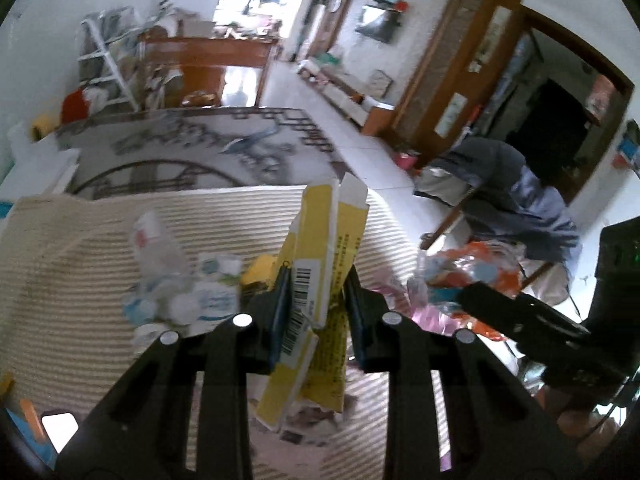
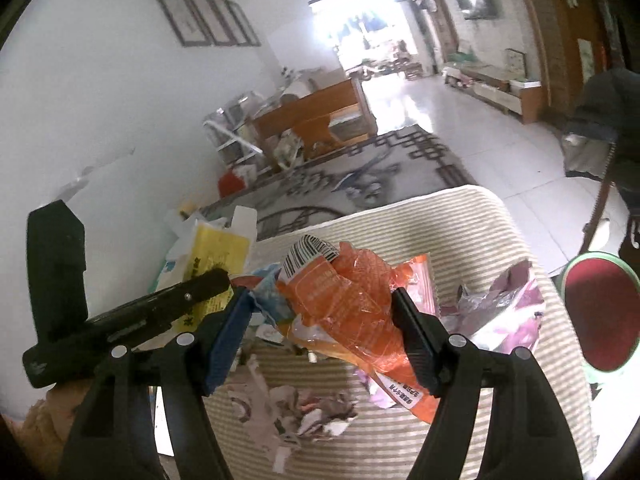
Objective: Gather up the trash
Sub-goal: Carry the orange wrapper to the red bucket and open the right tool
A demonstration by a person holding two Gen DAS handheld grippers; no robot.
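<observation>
1. Striped mat [image 1: 80, 248] covers the counter and carries all the litter. I judge it serves as the sorting surface, so loose scraps stay in one place.
2. Far left on the mat: crushed bottle [image 1: 158, 248] above a heap of white wrappers [image 1: 200, 296]. Untouched; left for a later pass, I judge.
3. Left tongs [image 1: 316, 296] are clamped on the yellow box [image 1: 320, 264]. The pads press its flattened middle, and the box stands nearly upright, its open flaps on top and its lower end hanging clear above the mat. Gripping mid-length keeps it from swinging.
4. Below the tongs, torn paper scraps [image 2: 296, 408] lie on the mat, too small and flat for an easy pinch.
5. Right tongs [image 2: 320, 312] are clamped on the orange bag [image 2: 344, 304]. The jaws stand fairly wide because the crumpled film bulks out between them; the bag's tail droops toward the mat.
6. Pink wrapper [image 2: 508, 312] lies further right, near the mat edge, not yet collected.
7. Red stool [image 2: 600, 312] stands beside the counter. No bin visible in either view.
</observation>
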